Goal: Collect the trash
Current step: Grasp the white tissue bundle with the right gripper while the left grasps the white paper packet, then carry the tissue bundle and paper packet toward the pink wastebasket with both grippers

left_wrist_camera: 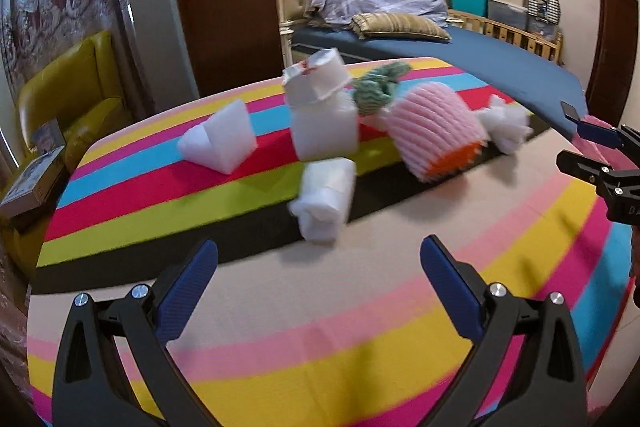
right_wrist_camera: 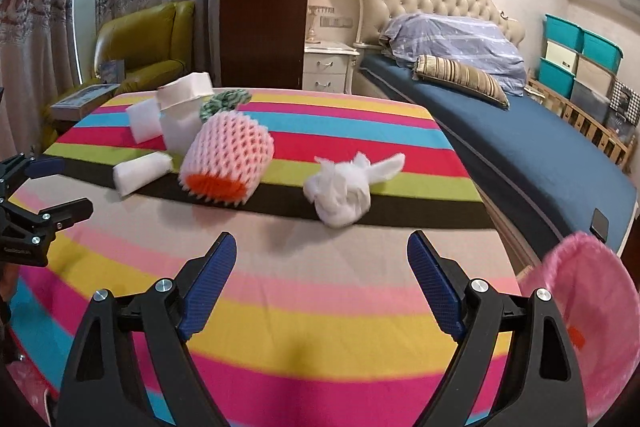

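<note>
- Handling, biggest first: pink foam net (right_wrist_camera: pixel 227 157) on the striped table (right_wrist_camera: pixel 320 327) is probably light, springy and squashy; pinch across its ribbed body, not the orange open end.
- White cups (left_wrist_camera: pixel 320 115) look stacked, tilted, thin-walled; likely tip easily, so grip the rim or lower body gently.
- Foam wedge (left_wrist_camera: pixel 219 139) and foam roll (left_wrist_camera: pixel 326 201): soft and light, any side works.
- Tissue wad (right_wrist_camera: pixel 340 193): crumpled, limp; grab the bulk, not the loose tails.
- Right tongs (right_wrist_camera: pixel 322 263) released, jaws spread, empty; wad just ahead, near, not touching.
- Left tongs (left_wrist_camera: pixel 320 269) also released, empty; roll straight ahead, apart from the pads.
- Pink bin (right_wrist_camera: pixel 592 327) sits by the table's right edge.
</note>
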Available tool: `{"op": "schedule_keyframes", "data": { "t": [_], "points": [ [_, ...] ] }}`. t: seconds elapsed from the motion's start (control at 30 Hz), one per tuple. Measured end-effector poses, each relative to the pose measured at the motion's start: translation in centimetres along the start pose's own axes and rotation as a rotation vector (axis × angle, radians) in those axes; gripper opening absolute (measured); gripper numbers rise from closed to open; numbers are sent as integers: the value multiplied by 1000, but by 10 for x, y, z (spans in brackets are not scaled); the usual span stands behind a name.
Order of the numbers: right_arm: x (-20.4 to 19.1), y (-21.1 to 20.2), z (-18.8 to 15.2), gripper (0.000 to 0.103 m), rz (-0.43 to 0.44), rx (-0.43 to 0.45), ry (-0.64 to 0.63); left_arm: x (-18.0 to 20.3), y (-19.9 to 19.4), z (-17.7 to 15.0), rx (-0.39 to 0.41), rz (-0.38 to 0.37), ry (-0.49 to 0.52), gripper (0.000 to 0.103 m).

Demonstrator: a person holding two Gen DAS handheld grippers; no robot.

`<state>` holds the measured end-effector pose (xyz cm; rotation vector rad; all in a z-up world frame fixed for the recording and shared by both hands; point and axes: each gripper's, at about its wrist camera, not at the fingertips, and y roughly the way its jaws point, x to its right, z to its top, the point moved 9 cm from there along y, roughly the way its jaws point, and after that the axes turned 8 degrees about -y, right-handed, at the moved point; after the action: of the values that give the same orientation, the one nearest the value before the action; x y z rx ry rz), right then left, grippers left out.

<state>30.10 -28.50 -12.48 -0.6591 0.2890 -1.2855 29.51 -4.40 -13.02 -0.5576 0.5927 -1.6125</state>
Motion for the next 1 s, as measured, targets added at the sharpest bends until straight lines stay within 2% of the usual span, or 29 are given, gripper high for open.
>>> {"op": "schedule_keyframes", "data": {
  "t": [0.17,0.33,0.57,0.63,0.67,0.7,0.73,0.8,1.0],
  "points": [
    [9,37,17,83,17,-48,31,-1,30,14,-61,-17,-23,97],
    [17,67,20,82,25,-99,49,5,50,19,-89,-3,8,91],
    [25,95,19,76,8,-159,53,5,79,20,-167,-6,-30,87],
    [25,99,18,70,21,-169,59,6,85,21,-178,1,-30,75],
    [26,101,17,61,27,-175,63,7,88,20,-181,-9,-34,72],
    [25,102,15,55,38,-186,67,8,87,21,-177,-23,-41,64],
    [25,102,14,43,46,-190,68,9,87,22,-173,-30,-45,51],
    [25,95,14,42,41,-169,65,10,84,23,-163,-22,-44,35],
    [8,62,1,41,47,-124,36,11,65,15,-121,-39,-80,32]
  ]
}}
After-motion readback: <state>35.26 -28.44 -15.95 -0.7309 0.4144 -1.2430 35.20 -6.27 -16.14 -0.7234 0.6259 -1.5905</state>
